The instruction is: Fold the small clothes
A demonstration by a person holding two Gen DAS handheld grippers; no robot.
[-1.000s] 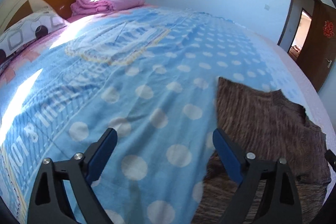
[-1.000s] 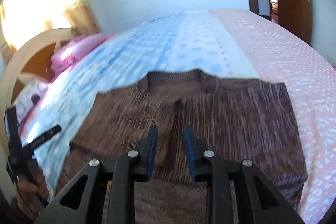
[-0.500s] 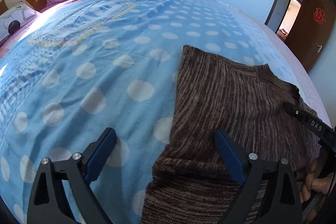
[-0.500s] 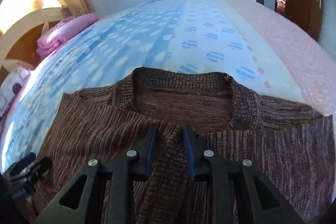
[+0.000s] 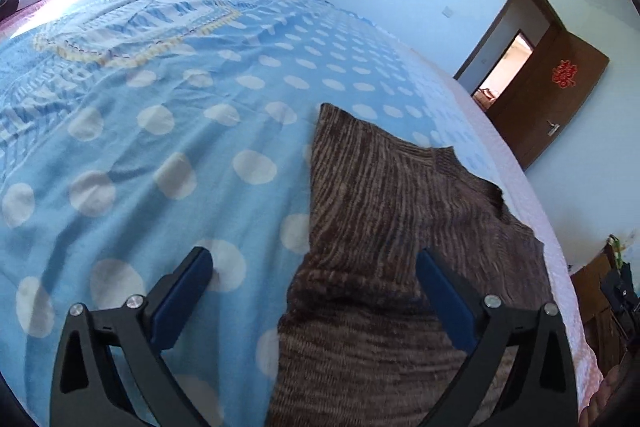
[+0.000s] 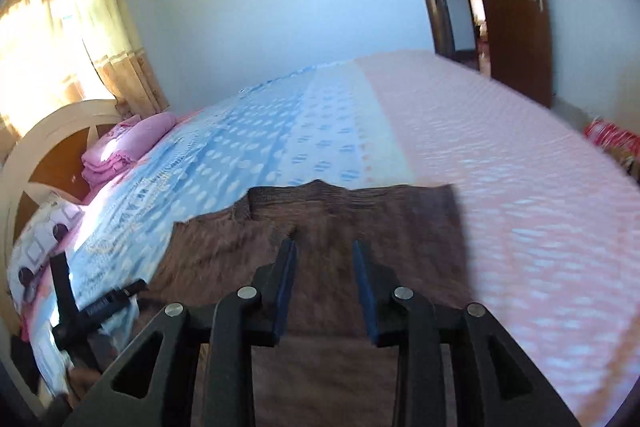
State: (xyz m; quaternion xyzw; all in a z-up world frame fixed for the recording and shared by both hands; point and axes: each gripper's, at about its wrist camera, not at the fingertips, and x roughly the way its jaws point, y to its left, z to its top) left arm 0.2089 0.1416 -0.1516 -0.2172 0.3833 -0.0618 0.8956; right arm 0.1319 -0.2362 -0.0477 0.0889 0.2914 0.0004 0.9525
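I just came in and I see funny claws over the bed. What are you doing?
A person is holding two grippers to fold a brown knitted sweater that lies flat on the blue dotted bedspread. The left gripper is wide open over the sweater's edge. The right gripper is partly open above its middle, near the collar. Neither one is gripping the sweater right now.
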